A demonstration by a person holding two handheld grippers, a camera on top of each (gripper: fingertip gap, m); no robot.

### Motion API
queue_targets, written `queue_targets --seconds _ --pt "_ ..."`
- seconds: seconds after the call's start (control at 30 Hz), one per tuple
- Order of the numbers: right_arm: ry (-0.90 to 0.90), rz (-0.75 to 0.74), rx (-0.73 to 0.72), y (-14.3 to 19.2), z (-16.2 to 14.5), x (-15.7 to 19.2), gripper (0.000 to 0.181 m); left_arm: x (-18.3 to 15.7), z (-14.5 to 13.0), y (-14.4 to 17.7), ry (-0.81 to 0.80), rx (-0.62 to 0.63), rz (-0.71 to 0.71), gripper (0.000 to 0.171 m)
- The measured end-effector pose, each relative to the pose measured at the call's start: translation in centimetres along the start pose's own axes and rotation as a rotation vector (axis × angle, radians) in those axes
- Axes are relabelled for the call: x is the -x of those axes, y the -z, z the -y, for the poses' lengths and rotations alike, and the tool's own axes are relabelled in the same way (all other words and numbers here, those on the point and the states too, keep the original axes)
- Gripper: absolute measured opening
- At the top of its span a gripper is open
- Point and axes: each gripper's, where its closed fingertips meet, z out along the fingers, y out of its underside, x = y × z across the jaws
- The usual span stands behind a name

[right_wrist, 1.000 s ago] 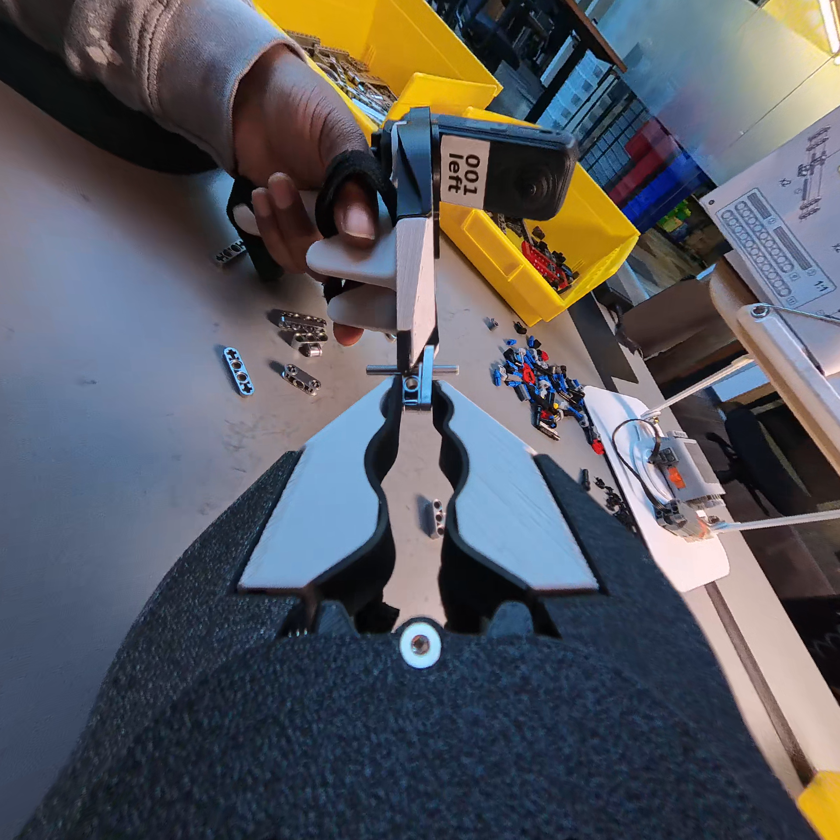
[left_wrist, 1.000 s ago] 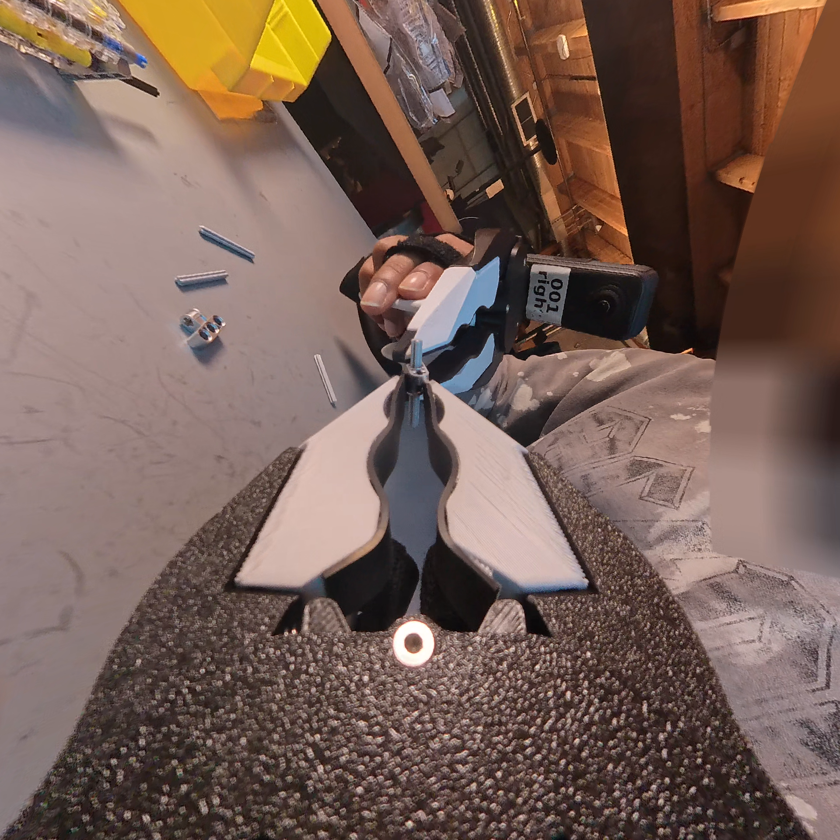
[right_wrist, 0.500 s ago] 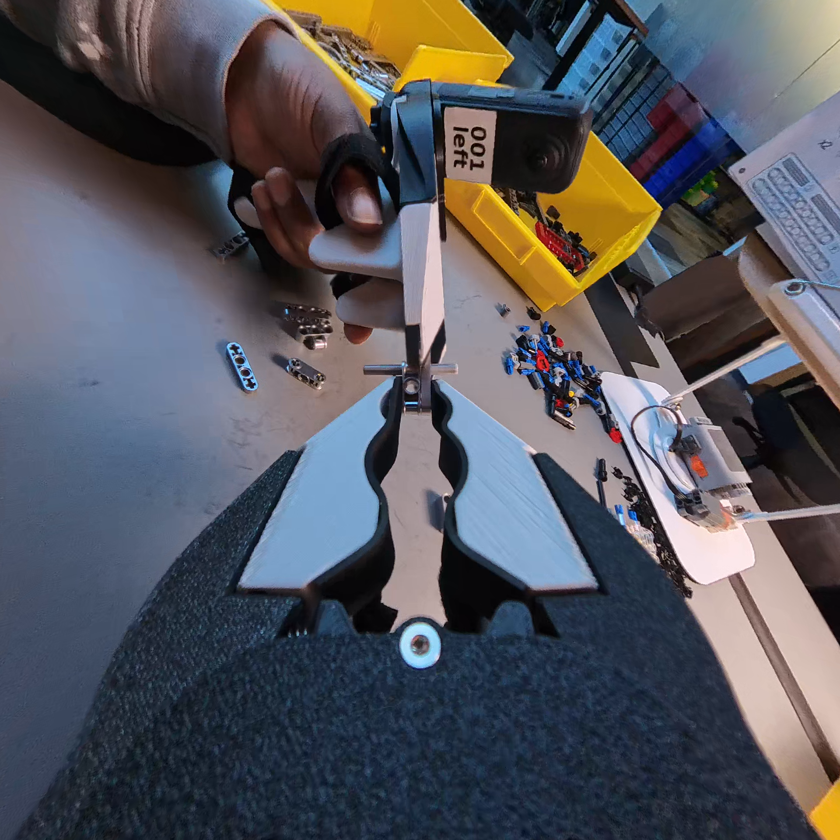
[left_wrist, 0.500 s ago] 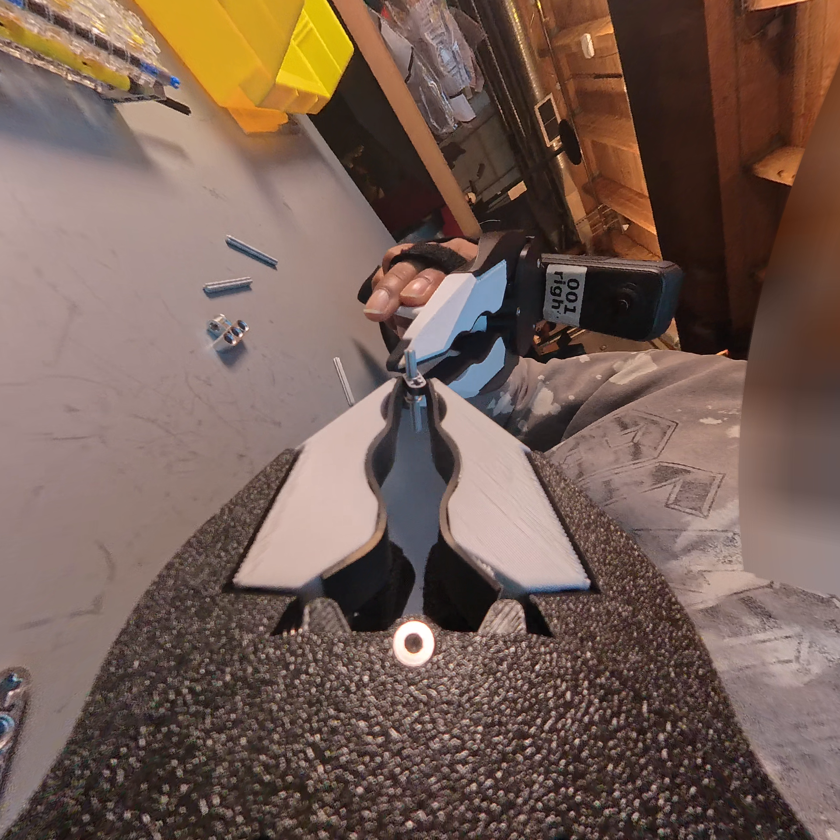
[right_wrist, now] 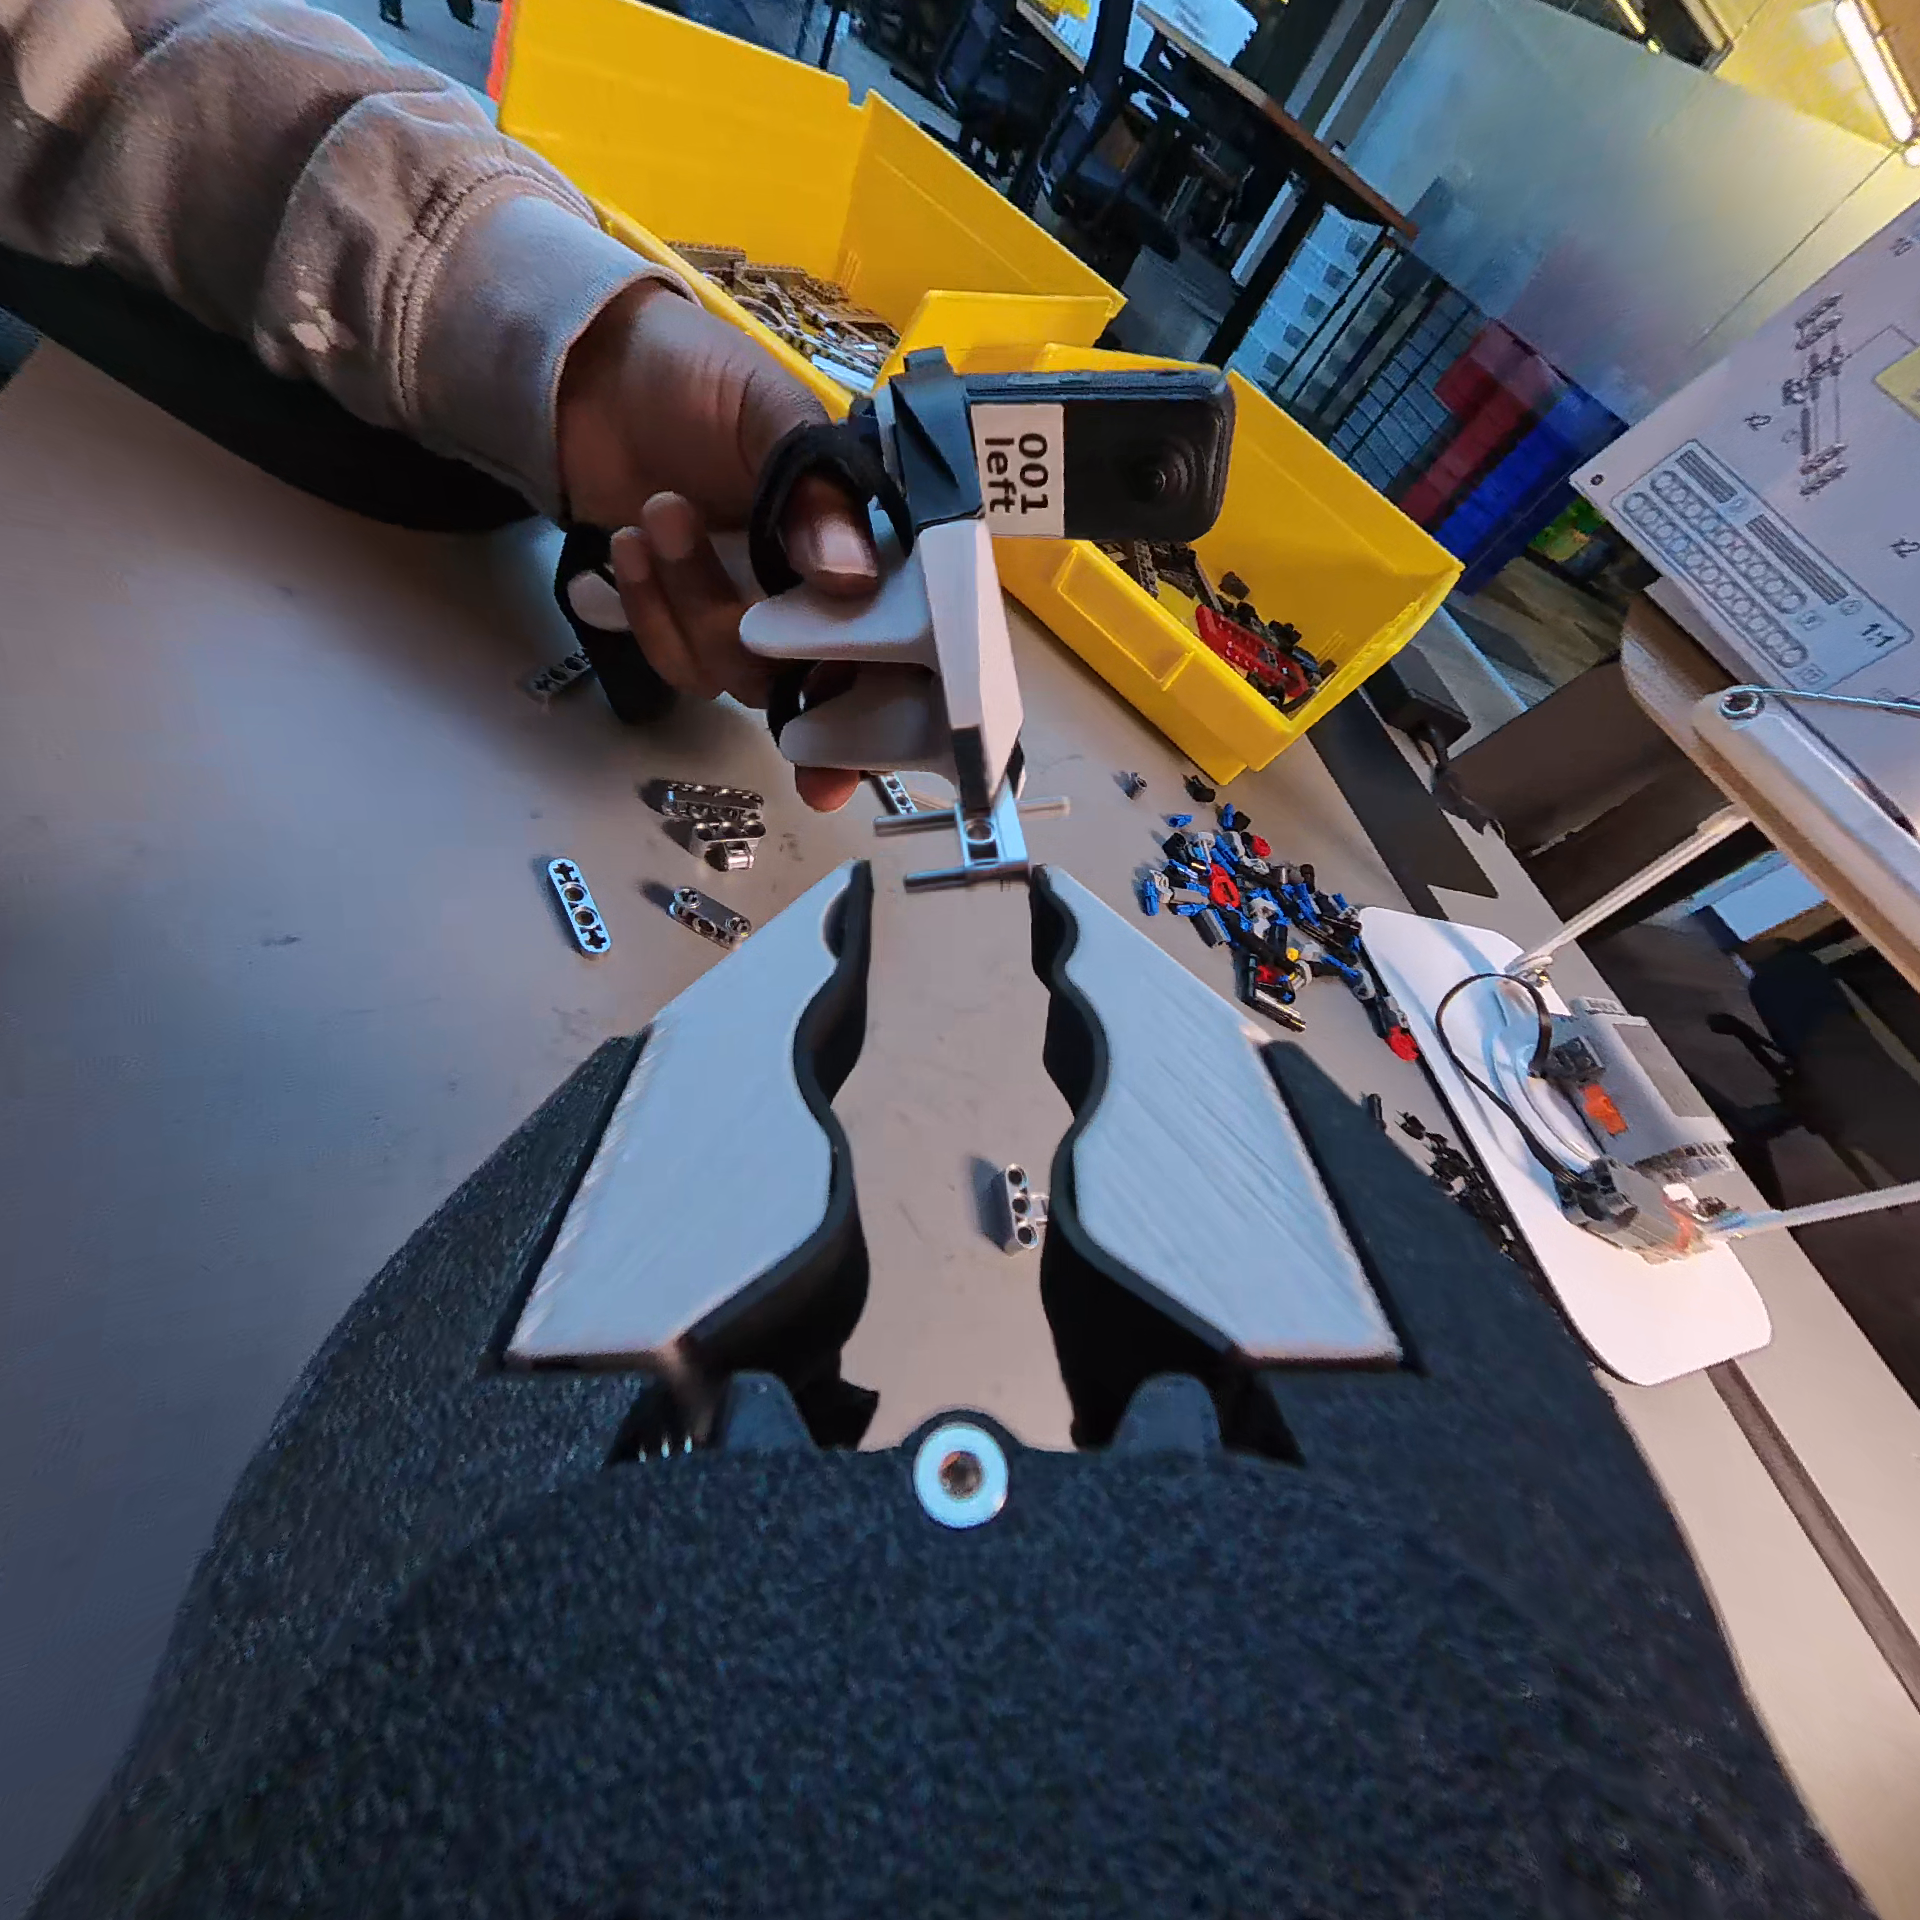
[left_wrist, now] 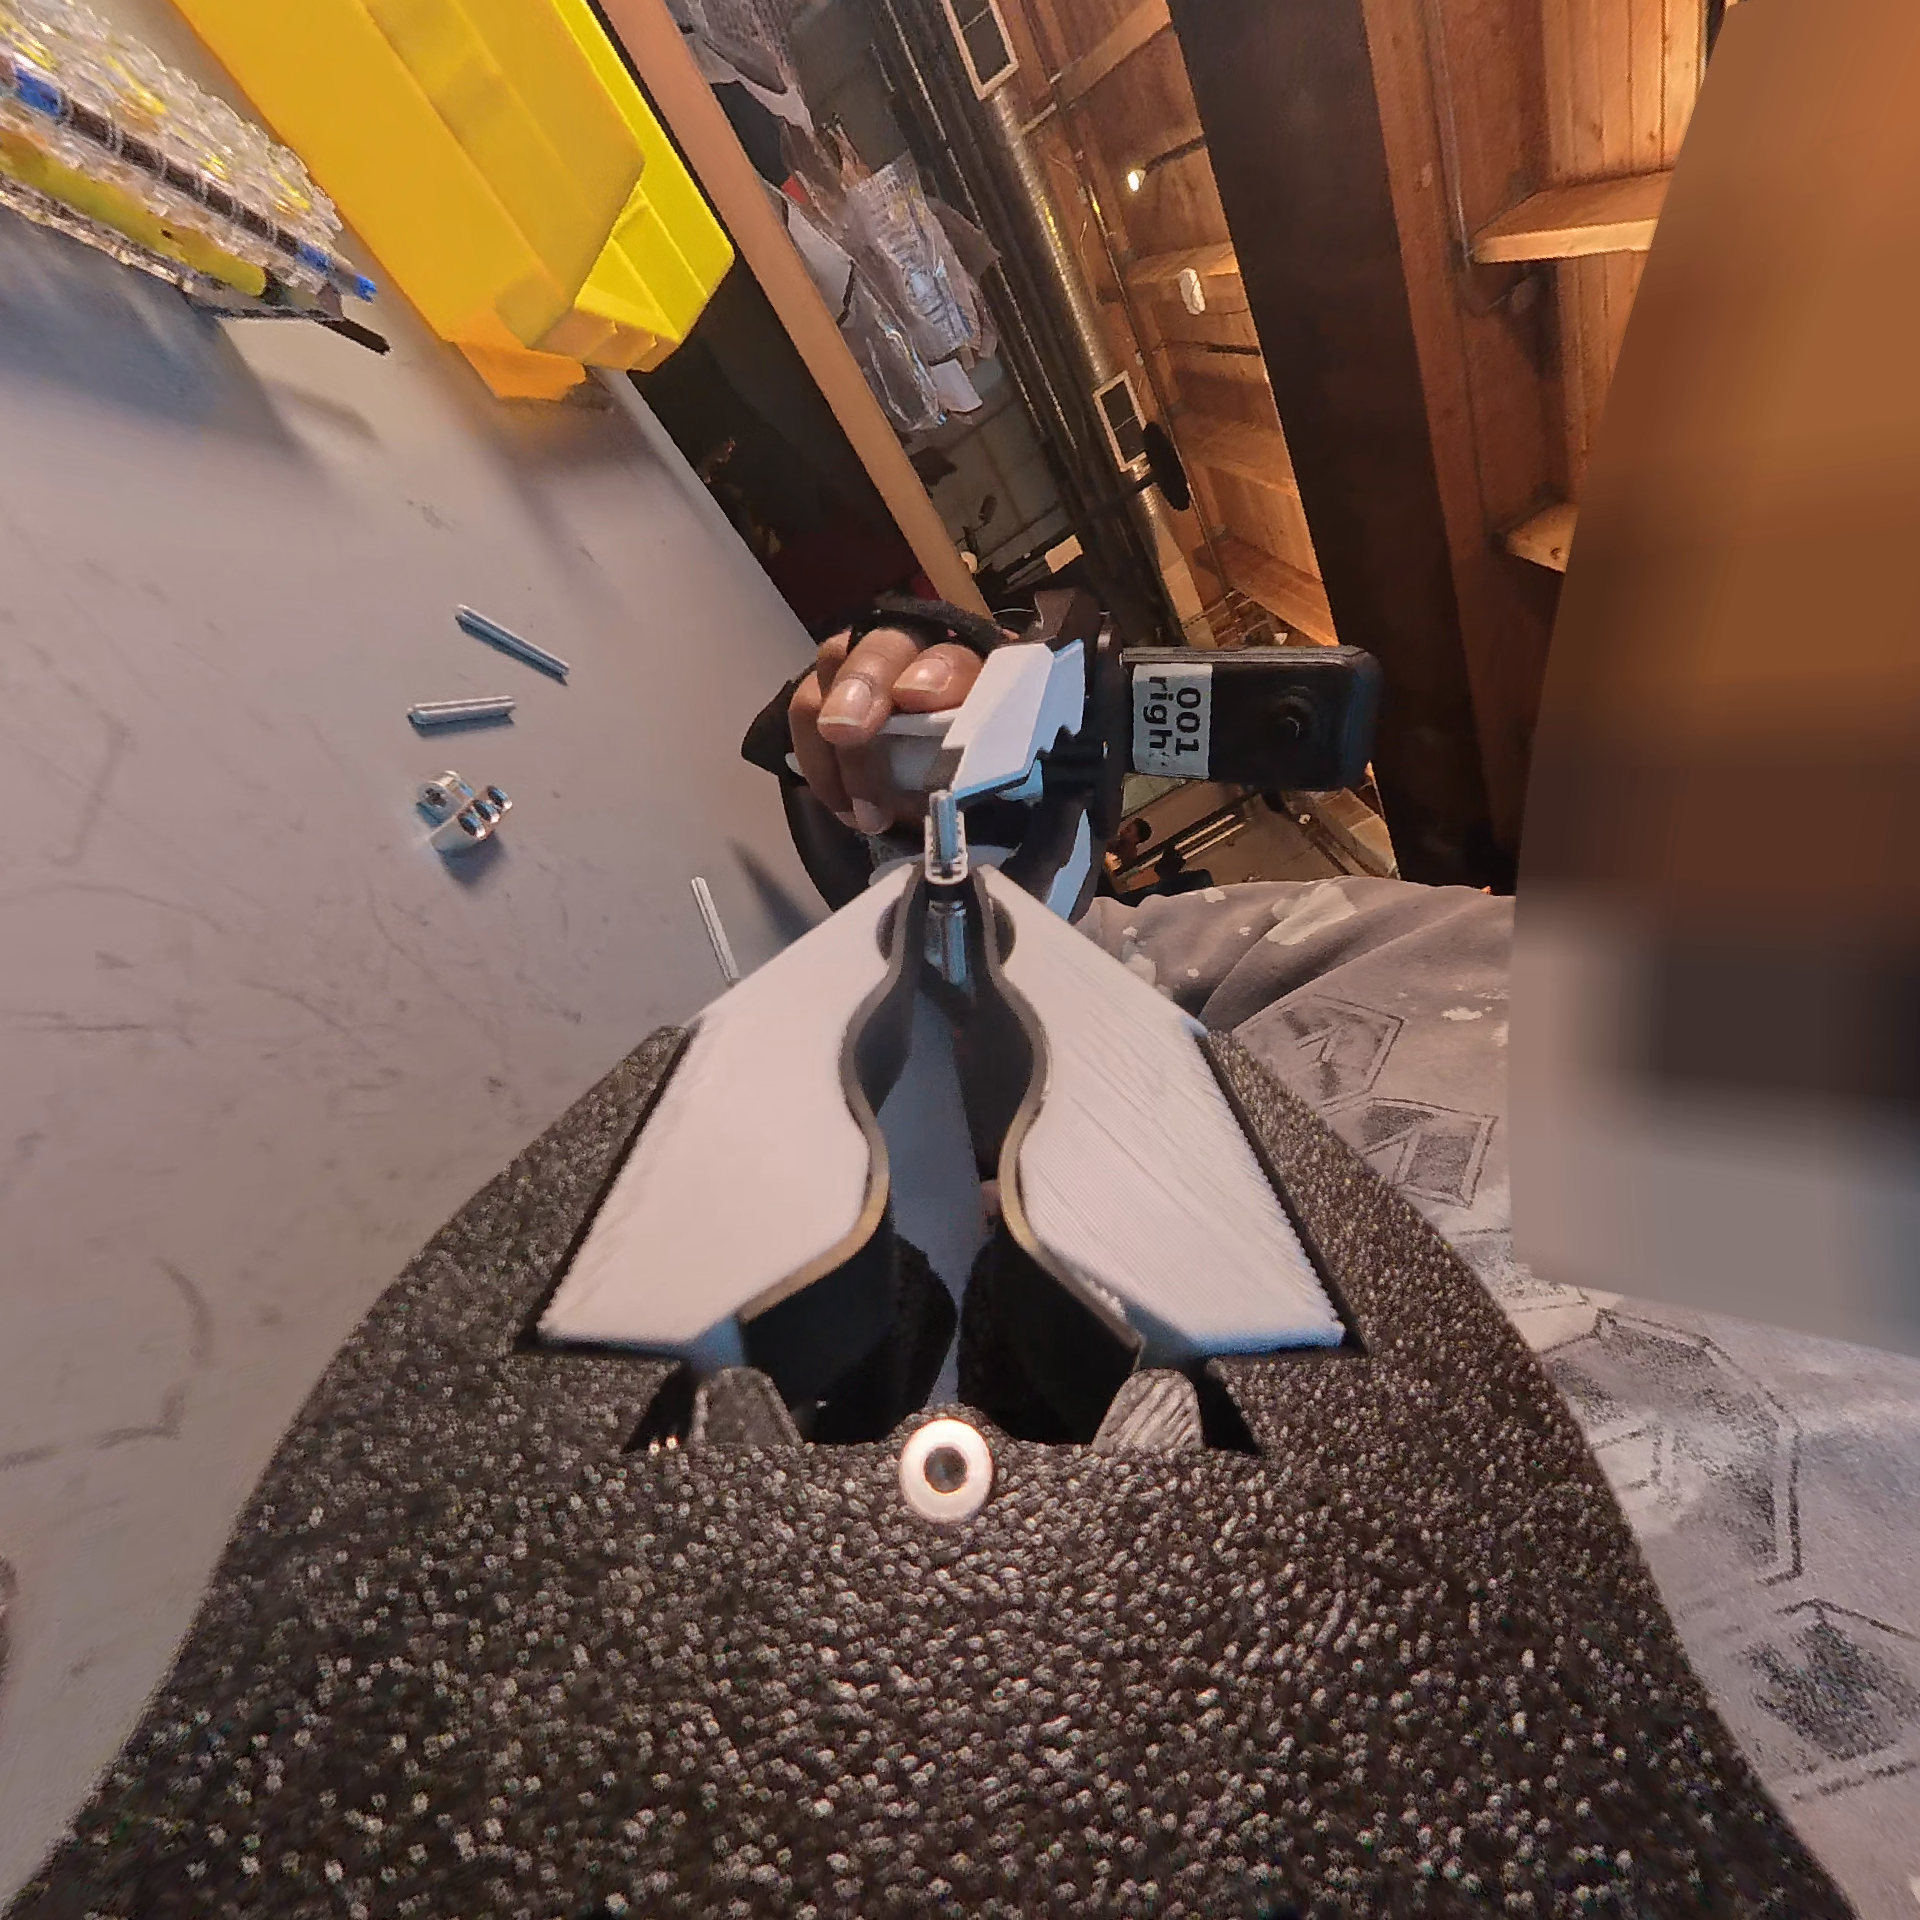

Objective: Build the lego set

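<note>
My left gripper [left_wrist: 940,902] is shut on a small grey connector [left_wrist: 943,925] with thin grey axles through it, held above the grey table [left_wrist: 260,1039]. In the right wrist view the same left gripper [right_wrist: 977,795] comes down from above and pinches the connector [right_wrist: 979,840], which has two crossing axles. My right gripper [right_wrist: 951,883] is open. Its fingertips stand on either side of the lower axle, just short of the connector, and I cannot tell whether they touch it. A person's hands hold both grippers.
Loose grey beams [right_wrist: 717,810] and a small connector [right_wrist: 1013,1205] lie on the table. A pile of blue, black and red pins [right_wrist: 1247,914], a white tray [right_wrist: 1631,1330] with a wired grey unit and yellow bins [right_wrist: 1299,540] are to the right. Axles [left_wrist: 460,712] lie at left. Only a small space, under 4 cm, lies between the two pairs of fingers.
My right gripper was shut on the connector and has opened and drawn back a little. The left gripper stays shut on it.
</note>
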Motion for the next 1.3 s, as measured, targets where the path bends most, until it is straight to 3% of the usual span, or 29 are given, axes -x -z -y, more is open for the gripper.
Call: queue_targets --seconds 0.13,0.37,0.97,1.3 --pt "0.016 -0.005 0.003 0.0 0.0 0.0 0.033 -0.3 -0.1 -0.1 0.033 0.002 -0.035 0.005" --pt "0.020 0.027 -0.004 0.0 0.2 0.6 0.022 -0.4 -0.8 -0.4 0.049 0.030 -0.048 0.006" --pt "0.002 0.076 -0.045 0.2 1.3 1.4 0.022 -2.2 -1.2 -0.9 -0.117 0.052 -0.061 0.005" --pt "0.129 -0.007 -0.059 0.5 2.3 1.1 0.021 -3.1 -0.8 -0.8 -0.030 -0.005 -0.164 0.005"
